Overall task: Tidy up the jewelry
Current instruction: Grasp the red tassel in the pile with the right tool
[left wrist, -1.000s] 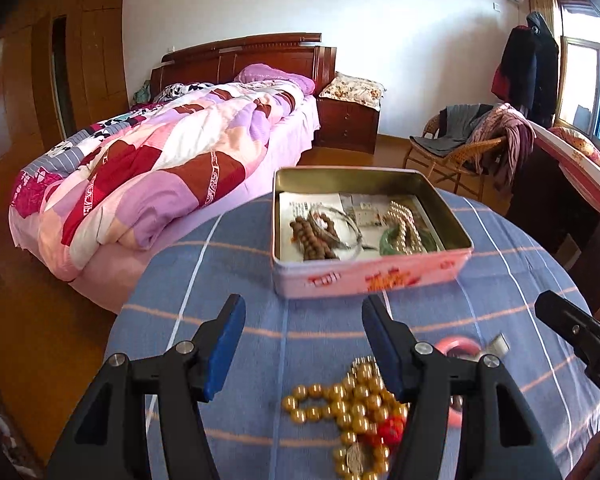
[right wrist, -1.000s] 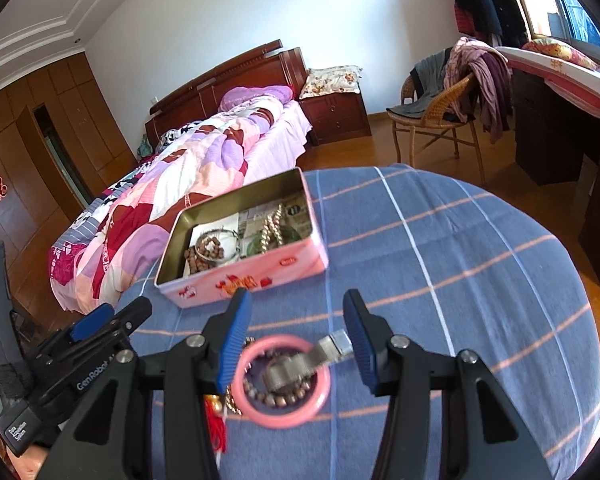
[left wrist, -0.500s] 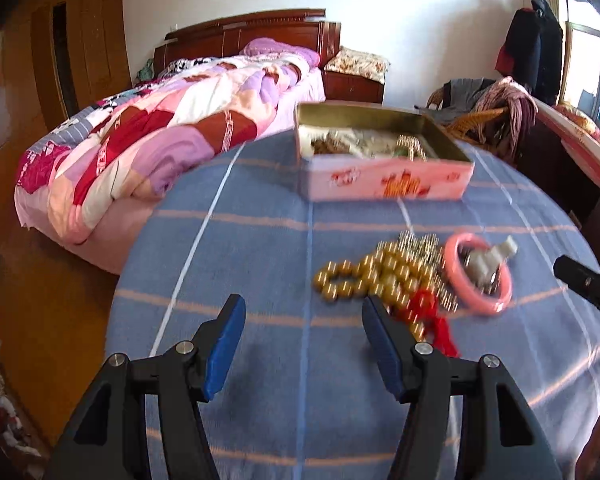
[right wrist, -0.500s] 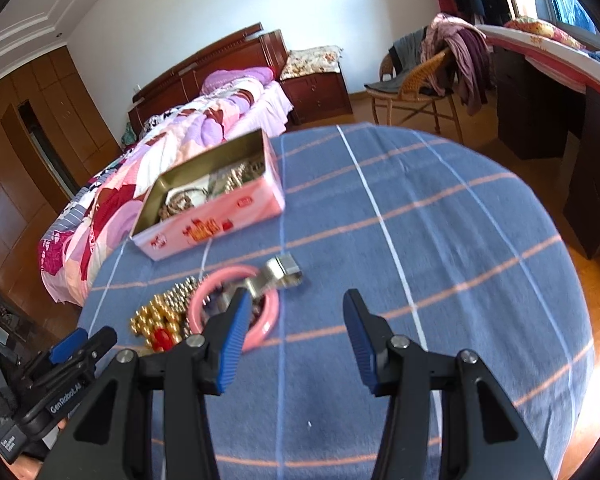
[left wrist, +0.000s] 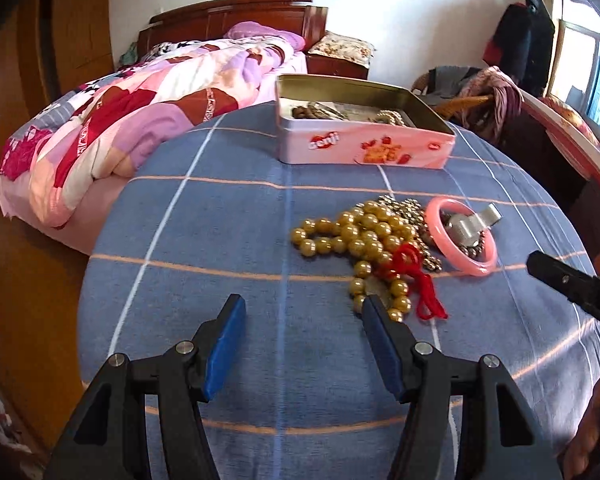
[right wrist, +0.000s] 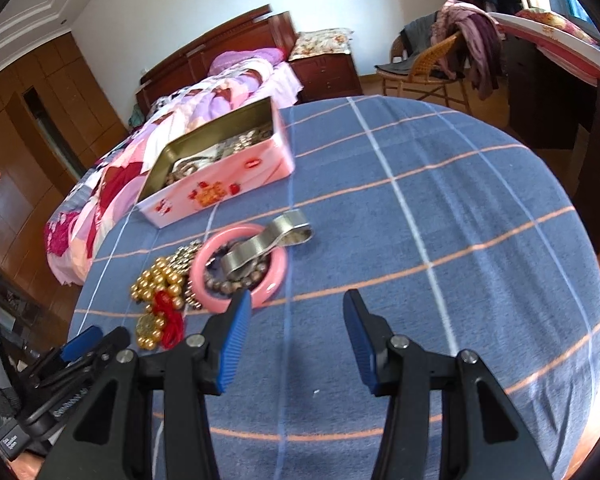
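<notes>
A pile of jewelry lies on the blue checked tablecloth: a gold bead strand with a red tassel, a pink bangle and a silver metal band across it. The pile also shows in the right wrist view, with the bangle and band. An open pink tin with more jewelry stands behind the pile. My left gripper is open and empty, near the beads. My right gripper is open and empty, just right of the bangle.
The round table's edge drops off at left toward a bed with a patchwork quilt. A wicker chair with clothes and a dark desk stand beyond the table's far right.
Both grippers have pulled back and up from the jewelry pile, so the pile and tin now sit farther ahead. Both stay open and empty.
</notes>
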The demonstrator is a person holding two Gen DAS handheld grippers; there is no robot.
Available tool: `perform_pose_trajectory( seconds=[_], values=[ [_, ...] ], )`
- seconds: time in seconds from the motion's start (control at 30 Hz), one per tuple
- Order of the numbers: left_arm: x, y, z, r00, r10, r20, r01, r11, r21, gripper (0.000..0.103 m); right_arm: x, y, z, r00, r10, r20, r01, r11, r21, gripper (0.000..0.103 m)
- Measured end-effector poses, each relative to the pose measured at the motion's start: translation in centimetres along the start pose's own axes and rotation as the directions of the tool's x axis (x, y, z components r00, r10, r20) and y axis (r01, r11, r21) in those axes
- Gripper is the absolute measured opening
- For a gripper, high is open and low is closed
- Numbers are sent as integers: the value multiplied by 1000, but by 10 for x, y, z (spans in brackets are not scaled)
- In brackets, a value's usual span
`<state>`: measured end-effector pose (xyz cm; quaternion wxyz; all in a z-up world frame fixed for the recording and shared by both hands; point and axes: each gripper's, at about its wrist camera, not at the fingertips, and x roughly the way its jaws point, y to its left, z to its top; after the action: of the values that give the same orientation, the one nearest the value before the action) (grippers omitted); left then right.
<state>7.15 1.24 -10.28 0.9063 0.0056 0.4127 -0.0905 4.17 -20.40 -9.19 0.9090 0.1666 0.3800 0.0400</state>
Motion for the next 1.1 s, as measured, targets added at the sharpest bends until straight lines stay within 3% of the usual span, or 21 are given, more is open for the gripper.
perform_pose_trajectory(
  seconds=[0.1,0.17,0.3,0.5,0.63,0.73,0.97,1.1],
  values=[
    [-1,2,-1,1000,15,0,-15,1000,-13,61,5,16,-5,998,59,-37,-60,998,-32,44],
    [-4,6,-3,999,33,5,-33,999,-30,61,10,31,-8,994,89,-68,-94,993,-75,26],
    [-10,15,-6,997,72,14,-71,997,-37,61,23,59,-10,986,127,-104,-141,979,-145,25],
    [-18,30,-2,996,81,30,-78,994,-74,61,56,83,-6,981,86,-175,-123,969,-216,25],
    [-20,33,-1,996,77,34,-74,994,-86,61,60,77,-2,975,103,-197,-143,969,-200,15],
    [-18,34,-2,997,77,28,-74,993,-87,61,54,67,-4,961,162,-224,-201,966,-161,9],
    [-11,31,-3,998,62,4,-62,994,-92,61,10,47,8,974,200,-108,-212,971,-110,8],
    [-9,29,-3,998,65,2,-64,994,-92,61,17,50,14,966,225,-130,-239,965,-106,12]
  ],
)
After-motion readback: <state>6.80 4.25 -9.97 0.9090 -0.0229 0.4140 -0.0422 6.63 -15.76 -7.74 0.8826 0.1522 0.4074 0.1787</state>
